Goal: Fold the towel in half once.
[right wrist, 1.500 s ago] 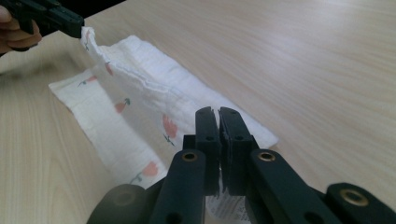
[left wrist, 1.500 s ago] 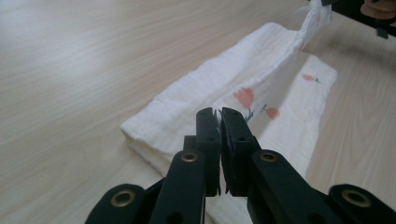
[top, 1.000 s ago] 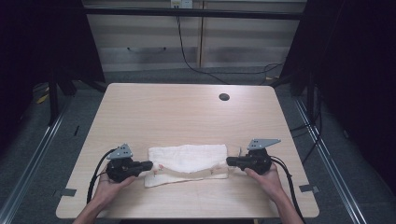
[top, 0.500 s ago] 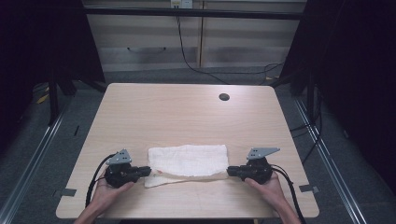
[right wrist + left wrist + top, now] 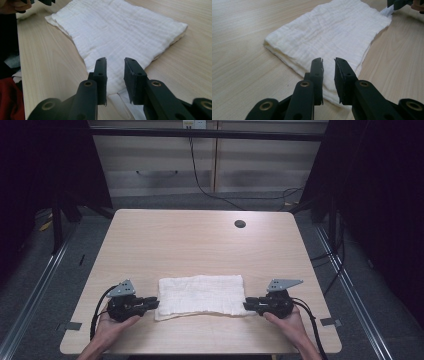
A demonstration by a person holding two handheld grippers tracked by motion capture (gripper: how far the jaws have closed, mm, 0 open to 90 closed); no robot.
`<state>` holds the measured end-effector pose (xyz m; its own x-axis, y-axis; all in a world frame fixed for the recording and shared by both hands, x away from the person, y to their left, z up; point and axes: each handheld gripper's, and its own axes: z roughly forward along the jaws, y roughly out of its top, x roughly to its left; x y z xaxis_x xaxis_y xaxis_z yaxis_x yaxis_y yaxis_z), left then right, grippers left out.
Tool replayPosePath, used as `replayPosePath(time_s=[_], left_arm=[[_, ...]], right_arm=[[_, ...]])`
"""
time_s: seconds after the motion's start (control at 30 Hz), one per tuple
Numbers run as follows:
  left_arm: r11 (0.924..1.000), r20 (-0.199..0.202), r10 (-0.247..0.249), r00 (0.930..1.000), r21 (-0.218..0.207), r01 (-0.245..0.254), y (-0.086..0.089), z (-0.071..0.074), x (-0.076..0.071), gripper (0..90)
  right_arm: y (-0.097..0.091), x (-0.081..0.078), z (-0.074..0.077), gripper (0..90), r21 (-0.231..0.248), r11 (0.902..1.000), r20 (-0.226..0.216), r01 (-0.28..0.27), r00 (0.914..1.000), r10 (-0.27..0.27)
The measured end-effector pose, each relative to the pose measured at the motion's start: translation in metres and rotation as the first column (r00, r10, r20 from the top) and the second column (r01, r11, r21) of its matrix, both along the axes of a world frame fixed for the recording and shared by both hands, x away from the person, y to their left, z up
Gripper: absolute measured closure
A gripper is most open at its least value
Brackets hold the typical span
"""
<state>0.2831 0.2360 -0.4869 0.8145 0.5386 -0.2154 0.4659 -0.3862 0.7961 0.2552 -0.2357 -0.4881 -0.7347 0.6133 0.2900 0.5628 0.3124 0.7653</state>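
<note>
folded white cloth (image 5: pixel 201 295) flat on table (image 5: pixel 200 240), both claws just opening at its ends

A pale table in a dim room

We see a light wood-grain table (image 5: pixel 200 245) with a round dark grommet hole (image 5: pixel 240 224), grey floor (image 5: pixel 45 285) around it, dark curtains (image 5: pixel 380 195) at both sides, and a pale cabinet front (image 5: pixel 155 155) behind with a black cable (image 5: pixel 200 175) hanging.
</note>
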Motion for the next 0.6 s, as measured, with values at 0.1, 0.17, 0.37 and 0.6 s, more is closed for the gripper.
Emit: replayPosePath(time_s=[0.1,0.17,0.37,0.6], left_arm=[[1.0,-0.003,0.006,1.0,0.004,-0.006,0.001,0.0,0.002,75.9],[0.9998,-0.006,0.017,0.9998,0.003,-0.017,0.001,0.0,0.005,74.6],[0.9976,-0.009,0.068,0.9977,-0.01,-0.068,0.01,0.005,0.014,71.4],[0.9972,-0.027,0.075,0.9968,-0.004,-0.075,0.005,0.009,0.034,64.3]], right_arm=[[0.0,0.0,0.0,70.0,0.002,1.0,0.002,0.006,1.0,-0.006],[-0.001,0.002,0.002,69.4,0.007,0.9999,0.009,0.015,0.9998,-0.015],[-0.001,0.014,0.013,64.6,0.021,0.9992,0.039,0.034,0.9986,-0.035],[0.002,0.033,0.018,61.2,-0.029,0.9983,0.054,0.051,0.9974,-0.049]])
